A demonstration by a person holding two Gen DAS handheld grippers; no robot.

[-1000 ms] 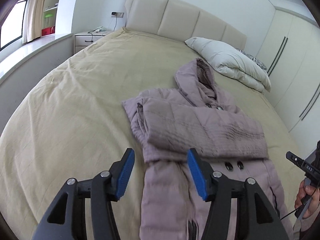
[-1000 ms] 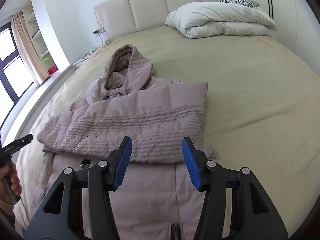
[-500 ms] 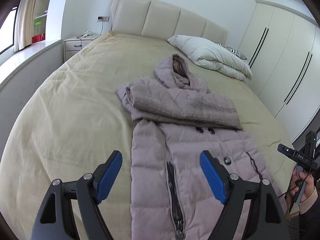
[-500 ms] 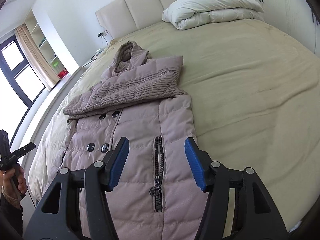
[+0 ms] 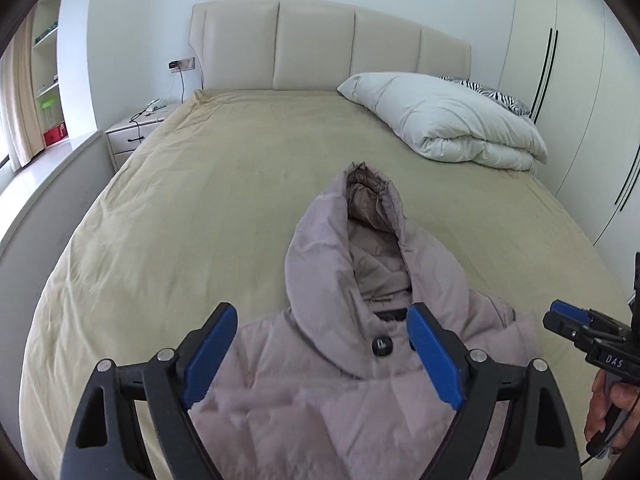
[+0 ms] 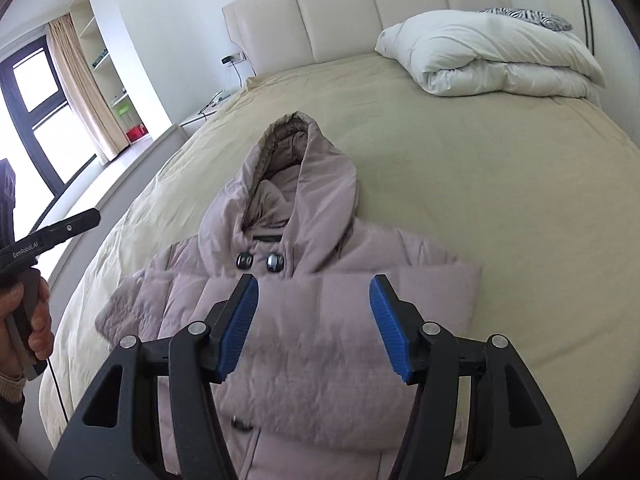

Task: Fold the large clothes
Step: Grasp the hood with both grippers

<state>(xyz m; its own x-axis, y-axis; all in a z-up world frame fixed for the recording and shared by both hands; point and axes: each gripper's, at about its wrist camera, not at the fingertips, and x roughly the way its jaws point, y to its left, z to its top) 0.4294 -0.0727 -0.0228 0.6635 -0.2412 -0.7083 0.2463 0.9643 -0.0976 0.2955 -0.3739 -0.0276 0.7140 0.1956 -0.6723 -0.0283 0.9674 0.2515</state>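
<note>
A mauve hooded puffer coat (image 5: 340, 392) lies front-up on the beige bed (image 5: 200, 208), hood pointing at the headboard. In the right wrist view the coat (image 6: 320, 320) has its sleeves folded across the chest, below two dark buttons (image 6: 258, 261). My left gripper (image 5: 320, 354) is open and empty, hovering over the collar and left shoulder. My right gripper (image 6: 314, 326) is open and empty, over the folded sleeves. The right gripper also shows at the right edge of the left wrist view (image 5: 588, 332), and the left gripper at the left edge of the right wrist view (image 6: 52, 236).
A folded white duvet (image 5: 448, 120) and a zebra pillow (image 5: 492, 96) lie at the bed's head on the right. A padded headboard (image 5: 320, 44) stands behind. A nightstand (image 5: 136, 132) and a window ledge are on the left, wardrobe doors (image 5: 568, 80) on the right.
Both grippers have moved up over the coat, from near its hem and zipper half a second ago to the collar and folded sleeves. Both stay open. The coat has not changed shape.
</note>
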